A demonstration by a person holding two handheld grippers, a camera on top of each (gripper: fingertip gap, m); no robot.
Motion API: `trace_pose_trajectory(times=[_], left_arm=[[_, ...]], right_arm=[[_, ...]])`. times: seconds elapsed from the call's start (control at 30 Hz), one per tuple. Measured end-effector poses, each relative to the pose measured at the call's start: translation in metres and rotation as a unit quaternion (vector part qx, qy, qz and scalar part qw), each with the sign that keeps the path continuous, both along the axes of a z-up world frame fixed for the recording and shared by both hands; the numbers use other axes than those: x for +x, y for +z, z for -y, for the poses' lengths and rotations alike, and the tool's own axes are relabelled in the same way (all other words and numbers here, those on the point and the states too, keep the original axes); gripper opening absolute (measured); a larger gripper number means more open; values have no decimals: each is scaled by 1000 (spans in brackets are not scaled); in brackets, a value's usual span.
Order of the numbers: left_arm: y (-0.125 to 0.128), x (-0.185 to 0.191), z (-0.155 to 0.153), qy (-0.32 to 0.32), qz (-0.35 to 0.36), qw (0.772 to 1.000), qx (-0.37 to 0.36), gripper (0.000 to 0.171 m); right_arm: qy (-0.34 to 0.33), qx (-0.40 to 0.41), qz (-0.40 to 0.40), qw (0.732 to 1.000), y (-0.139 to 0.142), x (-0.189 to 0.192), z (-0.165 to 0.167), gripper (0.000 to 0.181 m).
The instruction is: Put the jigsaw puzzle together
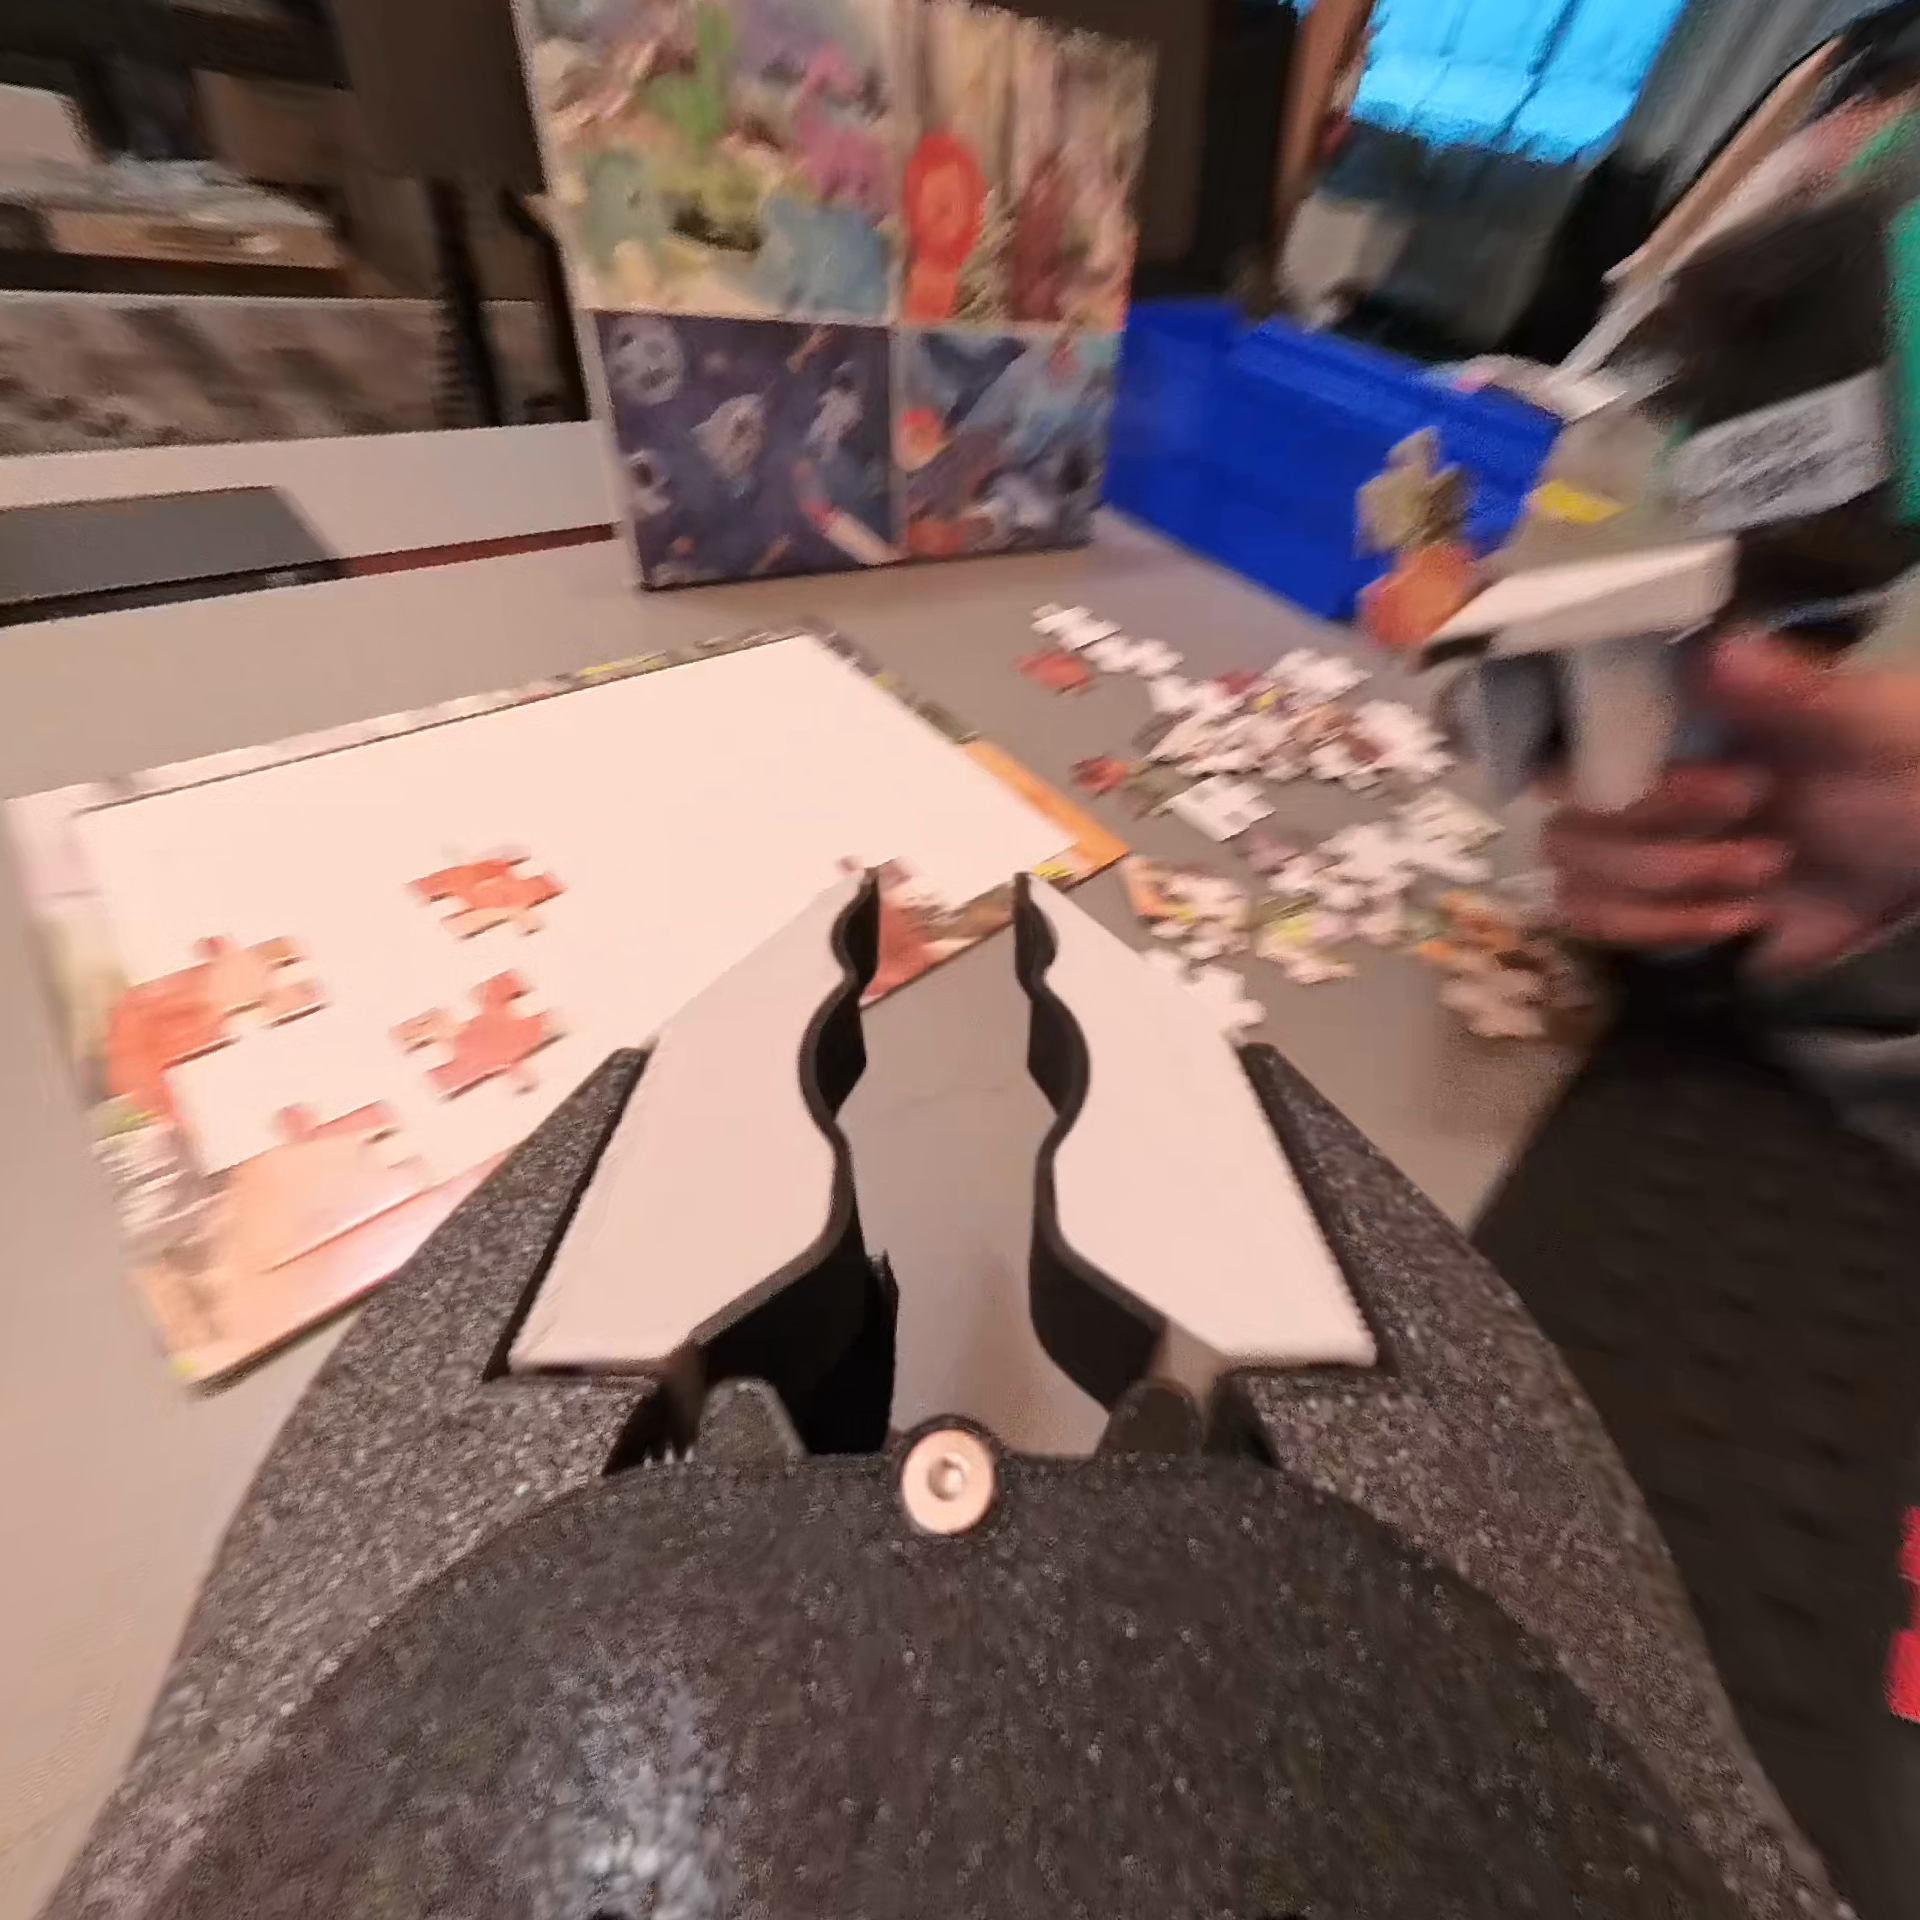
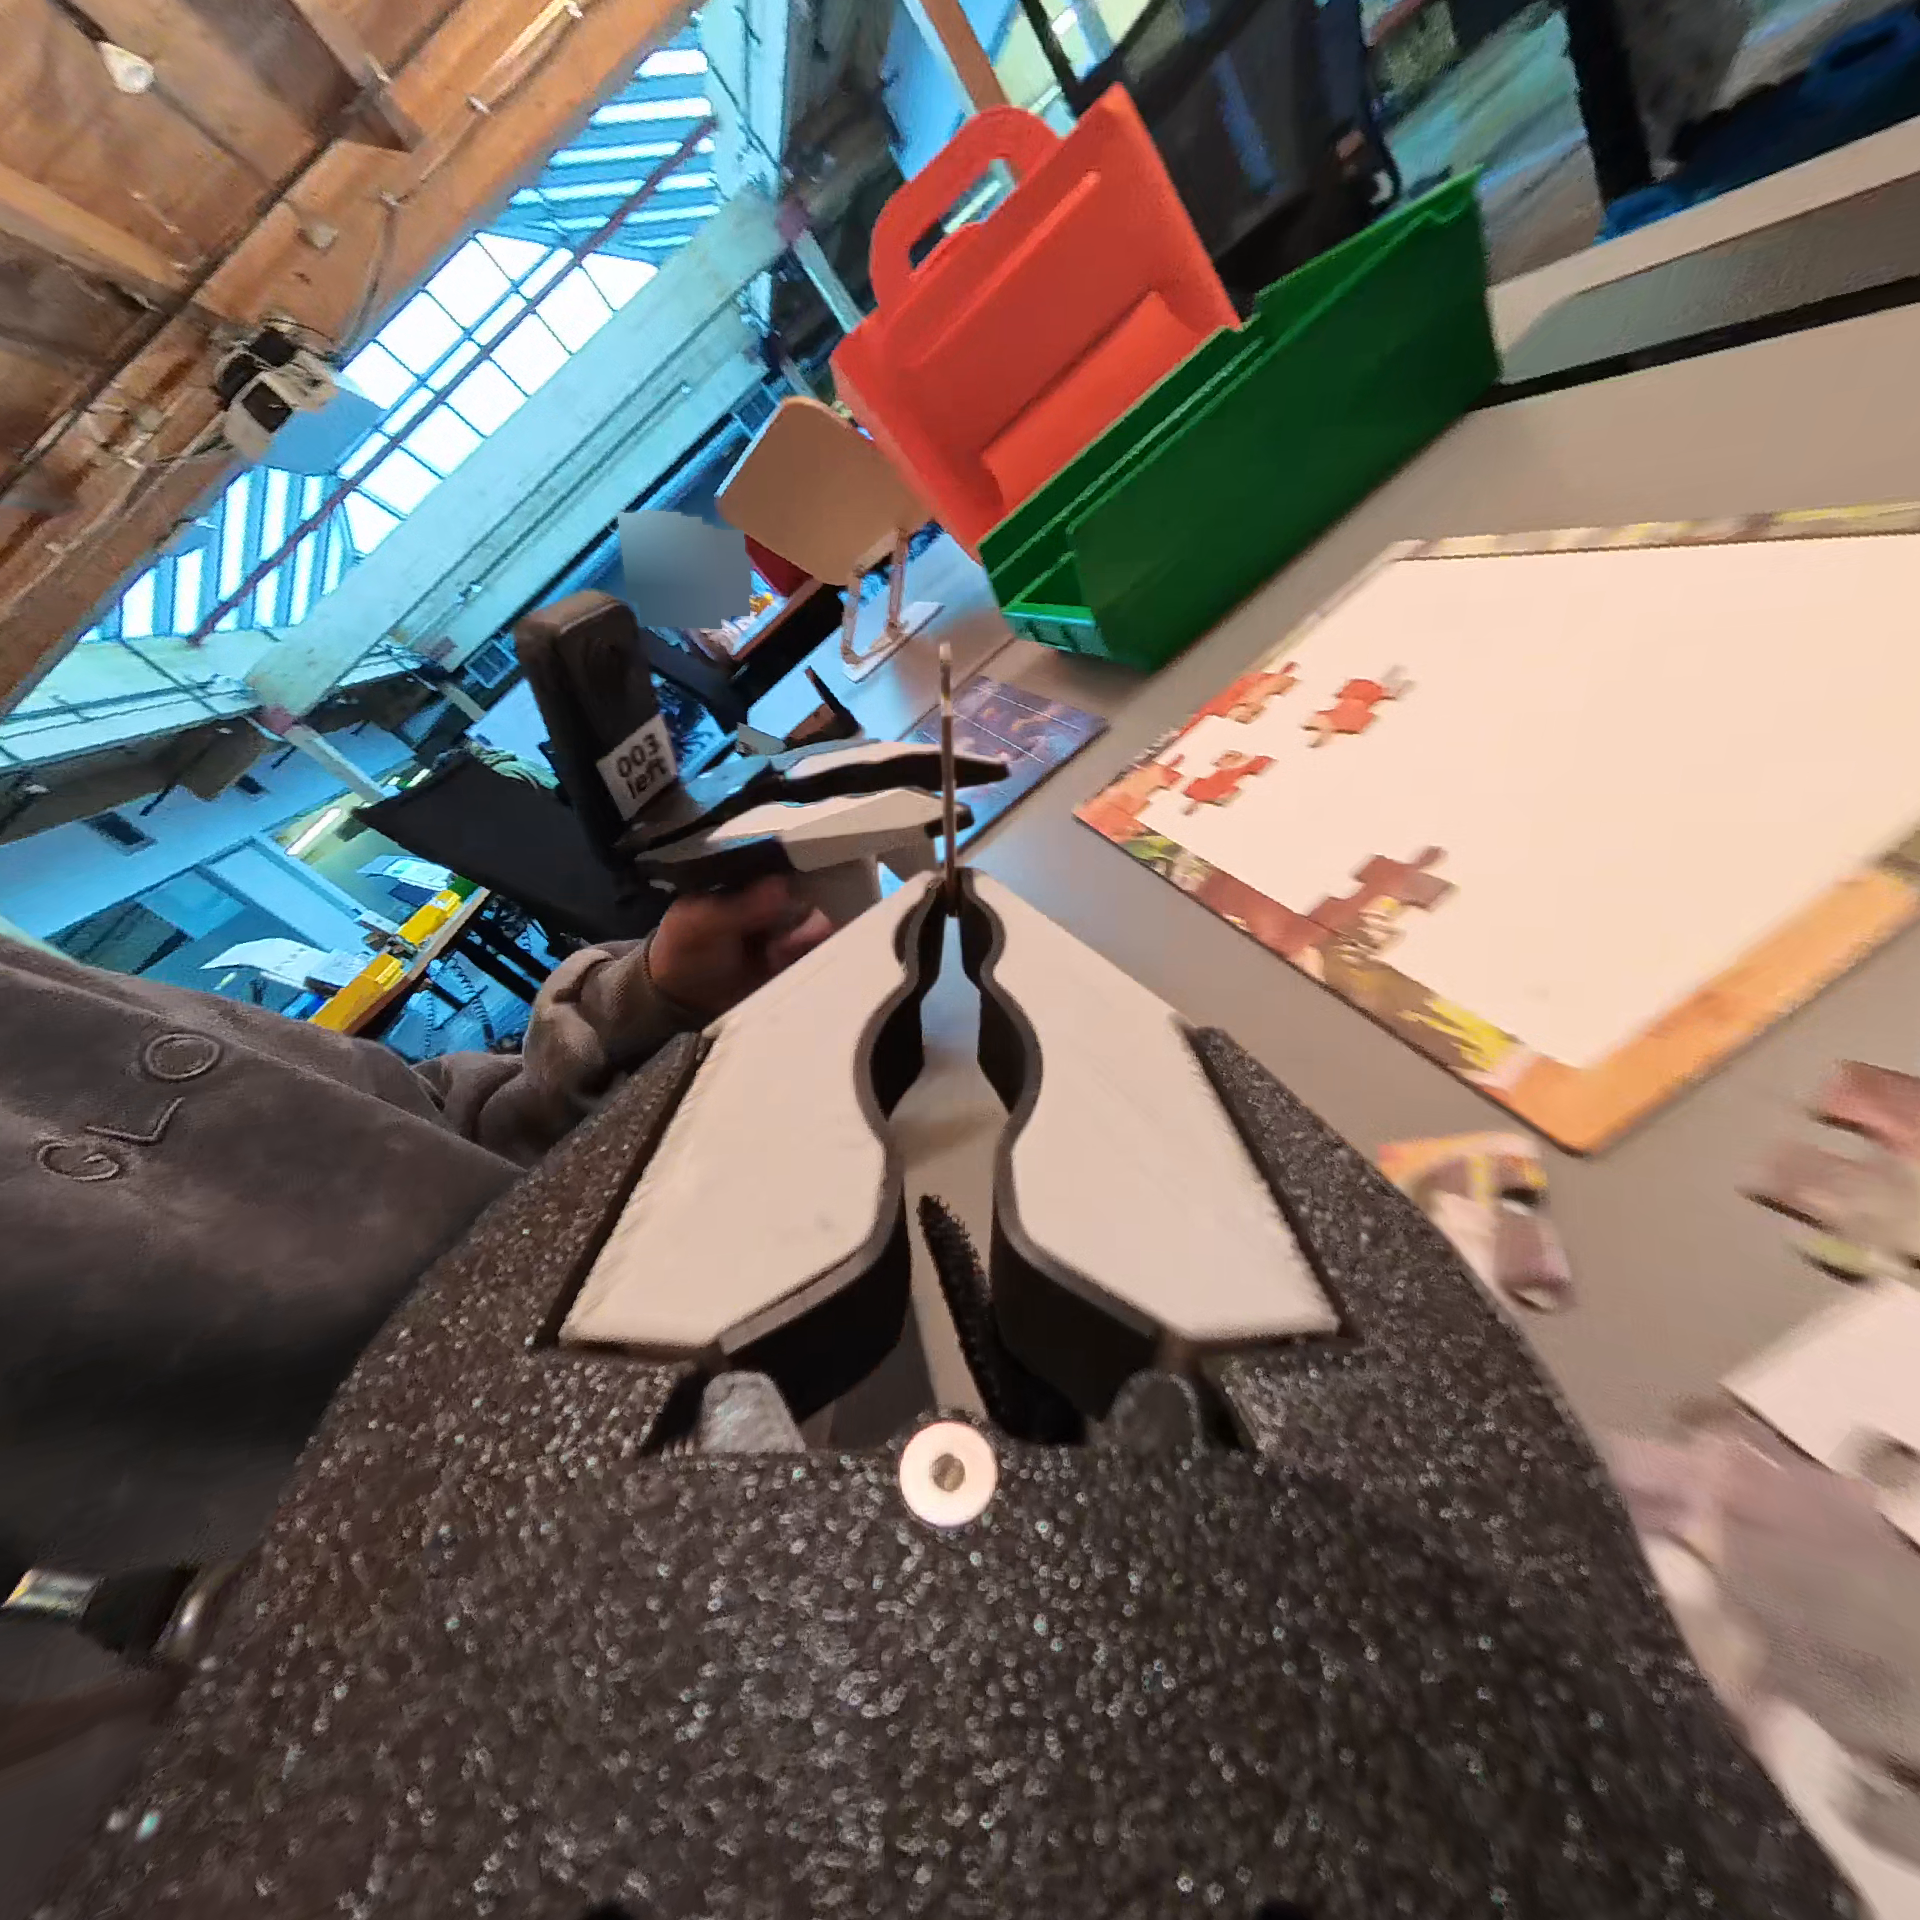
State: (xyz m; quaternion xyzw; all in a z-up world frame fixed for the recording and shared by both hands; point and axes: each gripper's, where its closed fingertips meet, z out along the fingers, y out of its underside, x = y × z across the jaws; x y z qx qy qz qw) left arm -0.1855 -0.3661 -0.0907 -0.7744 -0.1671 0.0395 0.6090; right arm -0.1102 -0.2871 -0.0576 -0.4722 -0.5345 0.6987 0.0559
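Observation:
The puzzle board lies on the grey table, white inside with a coloured frame. A few orange pieces sit on its left part. My left gripper is open and empty, over the board's near right corner. My right gripper is shut on a puzzle piece, seen edge-on and held up in the air. In the left wrist view the right gripper holds that orange and green piece above the loose pile. The board also shows in the right wrist view, as does the left gripper.
The picture-covered puzzle box stands behind the board. Blue bins sit at the back right. A green bin with an orange carrier stands beyond the board's far end. A person's hand holds the right gripper. Loose pieces lie nearby. The tips of one gripper are about 12 cm away from the tips of the other.

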Motion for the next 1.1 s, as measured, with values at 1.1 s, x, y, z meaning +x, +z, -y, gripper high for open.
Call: trace_pose_trajectory(times=[1.1], left_arm=[[39,71,-19,-227,294,914,163,1]], right_arm=[[65,-47,-10,997,5,3,40,17]])
